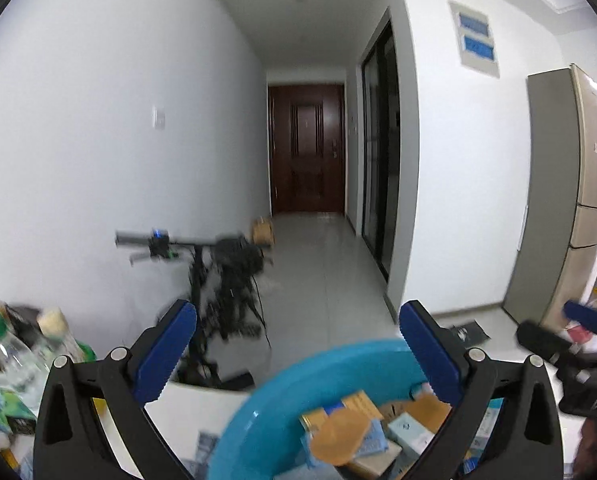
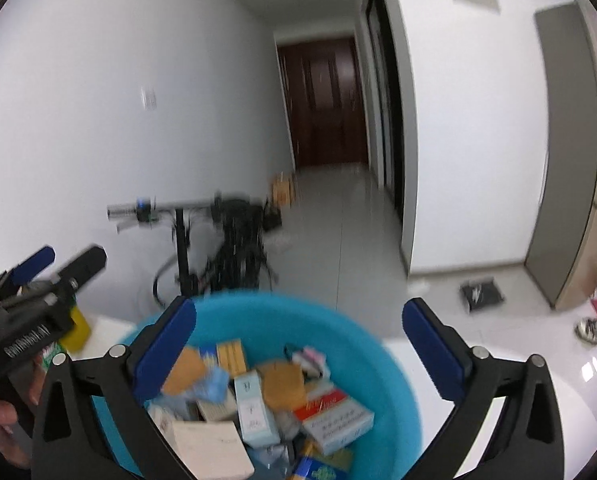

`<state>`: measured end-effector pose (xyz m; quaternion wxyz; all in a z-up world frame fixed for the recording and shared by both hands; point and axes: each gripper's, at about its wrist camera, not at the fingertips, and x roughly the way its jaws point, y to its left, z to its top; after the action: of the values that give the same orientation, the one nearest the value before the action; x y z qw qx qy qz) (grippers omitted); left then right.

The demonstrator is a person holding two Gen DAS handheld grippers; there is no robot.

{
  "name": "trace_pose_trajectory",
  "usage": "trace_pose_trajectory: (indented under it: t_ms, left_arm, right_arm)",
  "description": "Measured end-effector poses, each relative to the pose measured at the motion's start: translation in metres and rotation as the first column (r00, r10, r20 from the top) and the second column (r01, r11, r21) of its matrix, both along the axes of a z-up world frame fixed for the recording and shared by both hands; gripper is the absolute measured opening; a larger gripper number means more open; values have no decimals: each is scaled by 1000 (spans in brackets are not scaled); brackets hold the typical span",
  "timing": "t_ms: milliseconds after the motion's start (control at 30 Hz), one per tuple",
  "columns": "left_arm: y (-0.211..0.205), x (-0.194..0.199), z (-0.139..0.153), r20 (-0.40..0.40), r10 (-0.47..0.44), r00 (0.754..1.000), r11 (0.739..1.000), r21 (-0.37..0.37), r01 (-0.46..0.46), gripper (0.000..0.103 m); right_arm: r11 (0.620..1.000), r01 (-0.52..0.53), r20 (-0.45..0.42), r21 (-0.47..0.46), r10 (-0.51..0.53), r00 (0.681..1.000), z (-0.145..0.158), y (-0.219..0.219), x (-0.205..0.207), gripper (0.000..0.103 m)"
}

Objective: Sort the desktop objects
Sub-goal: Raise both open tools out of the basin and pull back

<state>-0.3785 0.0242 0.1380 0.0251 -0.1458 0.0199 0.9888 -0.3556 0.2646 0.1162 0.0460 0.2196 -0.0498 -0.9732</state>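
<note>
A blue plastic basin [image 2: 362, 340] full of small boxes and packets [image 2: 258, 396] stands on the white table; it also shows in the left wrist view [image 1: 258, 412]. My right gripper [image 2: 298, 344] is open and empty above the basin. My left gripper [image 1: 298, 352] is open and empty, over the basin's left rim. The left gripper also appears at the left edge of the right wrist view [image 2: 62, 264], and the right gripper at the right edge of the left wrist view [image 1: 554, 332].
Bottles [image 1: 26, 356] and packets crowd the table's left side. A yellow item [image 2: 76, 328] sits left of the basin. Beyond the table edge are a bicycle [image 1: 218, 276], a hallway with a dark door [image 1: 306, 148], and a fridge [image 1: 566, 200].
</note>
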Motion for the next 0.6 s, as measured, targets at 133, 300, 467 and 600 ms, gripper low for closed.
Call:
trace_pose_trajectory:
  t_ms: [133, 300, 467, 600]
  left_arm:
    - [-1, 12, 11, -30, -43, 999, 999, 31, 44, 103]
    - [-5, 18, 19, -9, -91, 996, 991, 102, 91, 103]
    - [-4, 23, 22, -24, -105, 994, 987, 116, 107, 103]
    - [-1, 25, 22, -15, -119, 993, 986, 115, 120, 103]
  right_arm:
    - [999, 33, -86, 29, -30, 996, 17, -1, 15, 103]
    - [997, 52, -88, 52, -47, 995, 23, 0, 17, 103]
    - [997, 62, -81, 35, -59, 995, 23, 6, 15, 103]
    - [997, 62, -76, 34, -59, 995, 26, 6, 19, 103]
